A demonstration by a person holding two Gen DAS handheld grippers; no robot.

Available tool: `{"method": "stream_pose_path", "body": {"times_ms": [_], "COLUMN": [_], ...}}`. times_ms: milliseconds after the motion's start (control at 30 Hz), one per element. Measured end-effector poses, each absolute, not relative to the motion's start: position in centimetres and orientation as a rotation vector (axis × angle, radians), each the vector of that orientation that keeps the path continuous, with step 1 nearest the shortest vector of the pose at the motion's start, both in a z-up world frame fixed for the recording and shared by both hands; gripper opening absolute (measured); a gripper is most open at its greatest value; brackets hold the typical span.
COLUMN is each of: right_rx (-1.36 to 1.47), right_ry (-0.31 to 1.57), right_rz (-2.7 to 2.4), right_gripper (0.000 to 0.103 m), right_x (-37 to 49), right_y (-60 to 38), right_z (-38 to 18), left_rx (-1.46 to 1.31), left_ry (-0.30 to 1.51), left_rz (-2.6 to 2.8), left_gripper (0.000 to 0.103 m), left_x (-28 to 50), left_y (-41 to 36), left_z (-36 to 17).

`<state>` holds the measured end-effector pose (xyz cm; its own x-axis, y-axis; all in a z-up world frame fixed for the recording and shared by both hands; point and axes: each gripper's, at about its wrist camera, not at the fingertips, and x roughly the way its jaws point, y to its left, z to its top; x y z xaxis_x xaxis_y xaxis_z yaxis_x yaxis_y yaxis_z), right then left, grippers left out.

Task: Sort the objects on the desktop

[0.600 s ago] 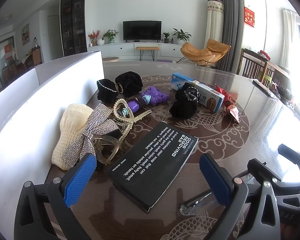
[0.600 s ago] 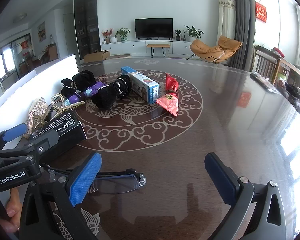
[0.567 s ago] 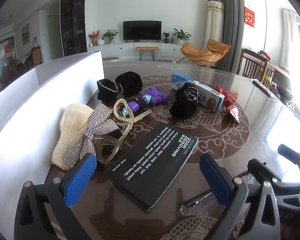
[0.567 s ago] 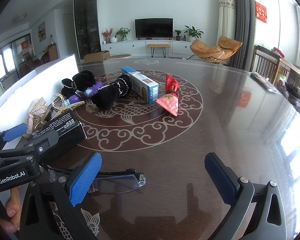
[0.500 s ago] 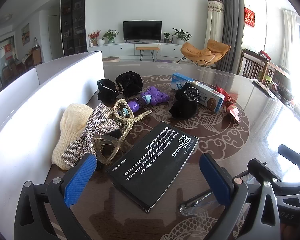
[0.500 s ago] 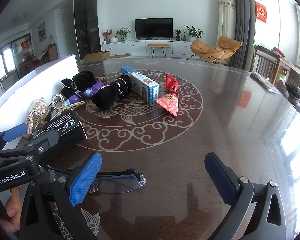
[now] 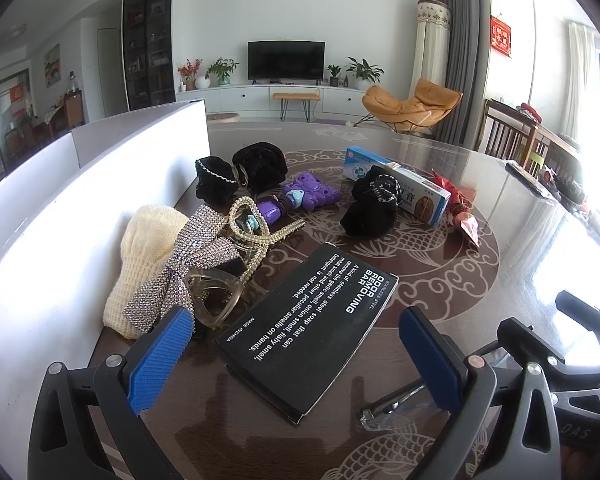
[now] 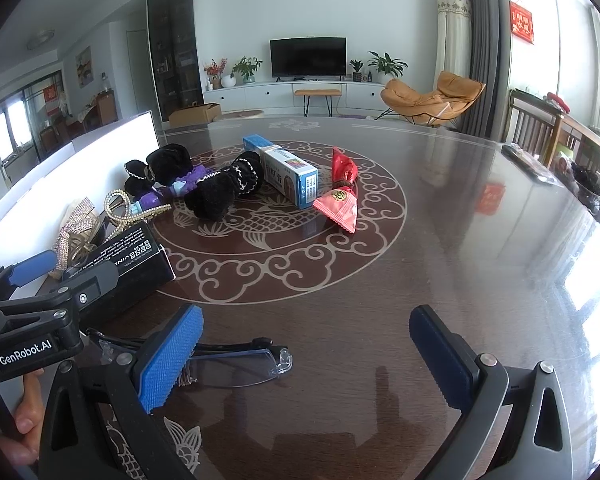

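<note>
A black box with white print [image 7: 308,328] lies just ahead of my left gripper [image 7: 296,344], which stands open above the table with nothing held. Clear glasses [image 8: 236,364] lie under my right gripper [image 8: 306,344], also open and empty; they also show in the left wrist view [image 7: 396,404]. Further off lie a rhinestone bow [image 7: 188,264], a cream knit piece [image 7: 140,260], a pearl clip [image 7: 252,220], black scrunchies [image 7: 236,176], a purple clip [image 7: 308,196], a blue-white box [image 8: 284,170] and a red pouch [image 8: 340,200].
A white board wall [image 7: 60,216] runs along the left side of the dark patterned table [image 8: 440,240]. The left gripper's body [image 8: 40,320] and a hand [image 8: 24,424] fill the right view's lower left. Chairs and clutter stand at the far right.
</note>
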<state>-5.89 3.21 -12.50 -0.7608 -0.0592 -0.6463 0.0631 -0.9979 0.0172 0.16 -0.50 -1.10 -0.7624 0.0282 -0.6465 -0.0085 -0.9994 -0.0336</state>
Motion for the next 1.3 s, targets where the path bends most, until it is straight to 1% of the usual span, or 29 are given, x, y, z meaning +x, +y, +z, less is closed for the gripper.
{"method": "stream_pose_path", "body": {"times_ms": [1300], "right_rx": [1.056], "right_ry": [-0.003], "right_rz": [-2.881], "right_gripper": [0.103], "right_x": [-5.89], "right_y": [3.18], "right_z": [-12.30], "left_rx": [-1.076], "left_ry": [-0.047], "left_rz": [2.931], "left_gripper": [0.103], "left_x": [0.17], "left_y": [-0.50], "left_z": [-1.18]}}
